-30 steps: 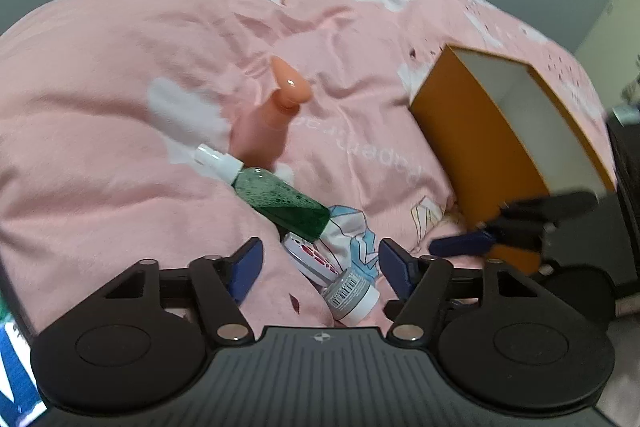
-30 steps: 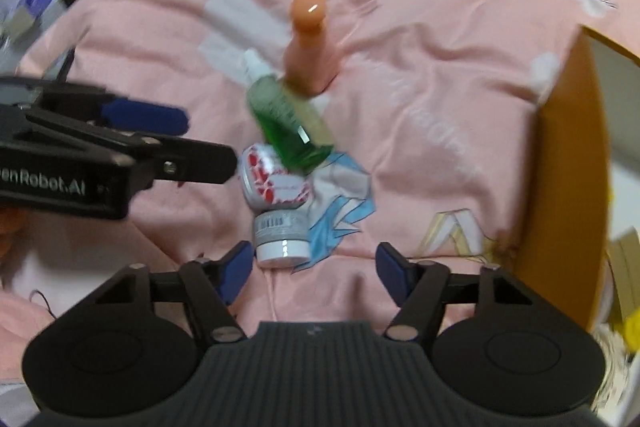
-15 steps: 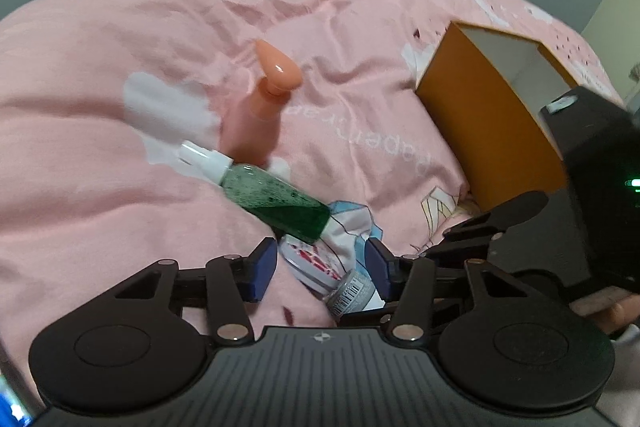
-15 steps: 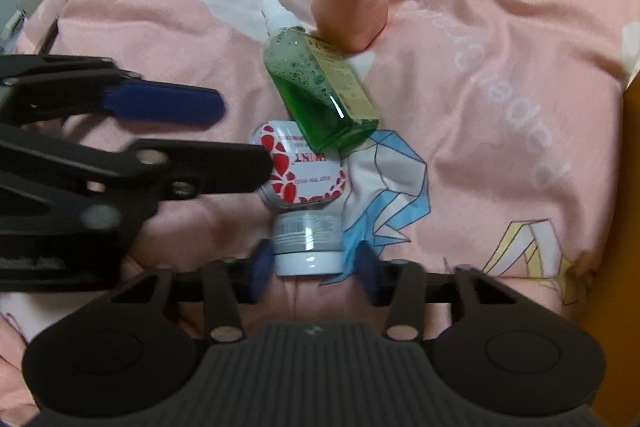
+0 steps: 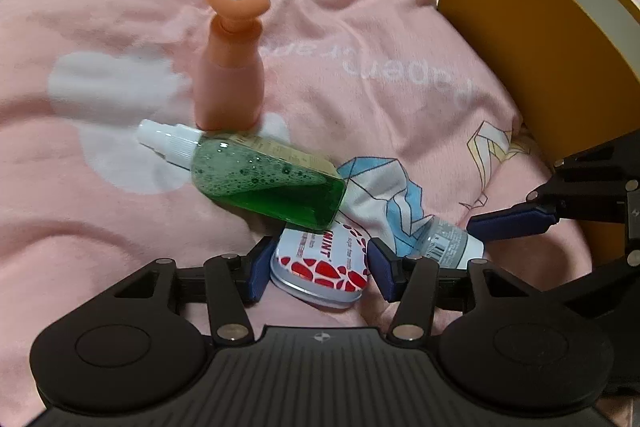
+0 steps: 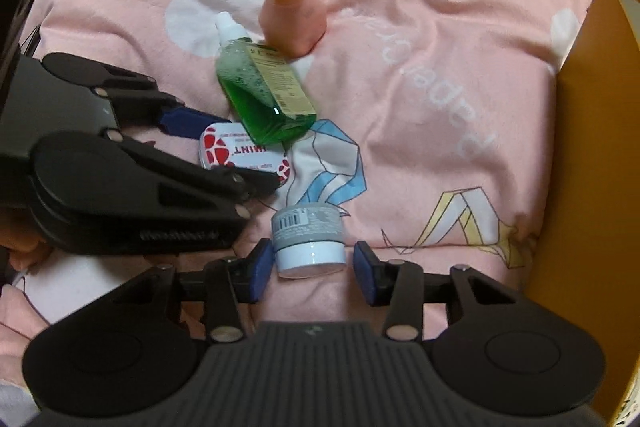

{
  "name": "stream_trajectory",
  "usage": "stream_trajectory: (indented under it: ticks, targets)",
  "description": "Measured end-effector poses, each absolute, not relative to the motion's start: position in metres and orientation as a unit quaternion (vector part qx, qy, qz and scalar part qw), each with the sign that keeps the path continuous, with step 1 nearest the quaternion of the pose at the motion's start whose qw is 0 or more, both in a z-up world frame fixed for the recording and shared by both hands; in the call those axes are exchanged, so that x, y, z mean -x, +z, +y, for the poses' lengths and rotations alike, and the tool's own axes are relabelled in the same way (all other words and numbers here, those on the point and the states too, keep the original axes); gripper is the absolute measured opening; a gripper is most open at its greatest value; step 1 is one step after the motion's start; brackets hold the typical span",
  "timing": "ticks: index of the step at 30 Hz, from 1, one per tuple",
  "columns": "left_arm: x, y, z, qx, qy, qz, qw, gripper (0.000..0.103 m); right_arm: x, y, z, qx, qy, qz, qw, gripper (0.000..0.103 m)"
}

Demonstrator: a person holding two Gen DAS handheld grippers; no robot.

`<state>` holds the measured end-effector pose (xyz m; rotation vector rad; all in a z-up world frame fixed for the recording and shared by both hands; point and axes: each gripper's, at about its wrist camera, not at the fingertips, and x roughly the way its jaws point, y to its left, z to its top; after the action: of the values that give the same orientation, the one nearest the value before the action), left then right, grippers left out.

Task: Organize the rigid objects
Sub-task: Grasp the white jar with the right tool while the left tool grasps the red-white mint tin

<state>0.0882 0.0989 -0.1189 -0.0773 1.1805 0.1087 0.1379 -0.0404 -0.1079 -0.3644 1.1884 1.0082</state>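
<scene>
A red-and-white mint tin (image 5: 320, 267) lies on the pink bedspread between the fingers of my left gripper (image 5: 318, 269), which is open around it. A small grey-and-white jar (image 6: 309, 241) lies on its side between the fingers of my right gripper (image 6: 312, 269), open with gaps on both sides. A green liquid bottle (image 5: 256, 179) lies across the tin's far edge. A peach pump bottle (image 5: 232, 59) stands upright behind it. In the right wrist view the tin (image 6: 240, 151) sits between the left gripper's fingers (image 6: 188, 119).
An open orange box (image 5: 532, 39) with a white inside stands on the bed at the right; it also shows in the right wrist view (image 6: 592, 187). The pink bedspread (image 5: 400, 67) is soft and wrinkled.
Both grippers have moved forward and down. The tin is now between the left fingers and the jar between the right fingers. The jaws have narrowed somewhat.
</scene>
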Motion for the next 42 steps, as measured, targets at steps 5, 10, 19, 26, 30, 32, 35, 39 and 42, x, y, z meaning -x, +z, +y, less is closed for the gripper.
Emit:
stream_trajectory:
  ticks: [5,10,19,26,30,32,35,39,42]
  targets:
    - [-0.082,-0.114,0.103,0.062,0.049,0.535,0.841,0.056,-0.137,-0.109,-0.034,0.162,0.462,0.523,0.698,0.049]
    - [-0.074,-0.107,0.104,0.087,0.046,0.515,0.852,0.055,-0.136,-0.118,-0.022,0.165,0.468,0.529,0.689,0.043]
    - [-0.058,-0.091,0.111,0.160,0.049,0.472,0.865,0.055,-0.128,-0.107,-0.035,0.175,0.449,0.522,0.704,0.041]
    - [-0.049,-0.081,0.110,0.179,0.043,0.449,0.874,0.055,-0.124,-0.091,-0.051,0.189,0.424,0.501,0.731,0.041]
    - [-0.042,-0.076,0.113,0.195,0.038,0.435,0.878,0.055,-0.122,-0.085,-0.057,0.187,0.418,0.497,0.737,0.041]
    - [-0.039,-0.074,0.115,0.204,0.033,0.425,0.881,0.055,-0.122,-0.083,-0.059,0.185,0.415,0.497,0.740,0.041]
    - [-0.034,-0.072,0.117,0.215,0.027,0.416,0.883,0.055,-0.121,-0.077,-0.061,0.183,0.413,0.489,0.746,0.041]
    - [-0.032,-0.069,0.115,0.213,0.024,0.411,0.886,0.055,-0.120,-0.071,-0.061,0.176,0.414,0.476,0.755,0.041]
    - [-0.032,-0.065,0.112,0.205,0.022,0.407,0.890,0.055,-0.120,-0.063,-0.066,0.170,0.412,0.467,0.764,0.041]
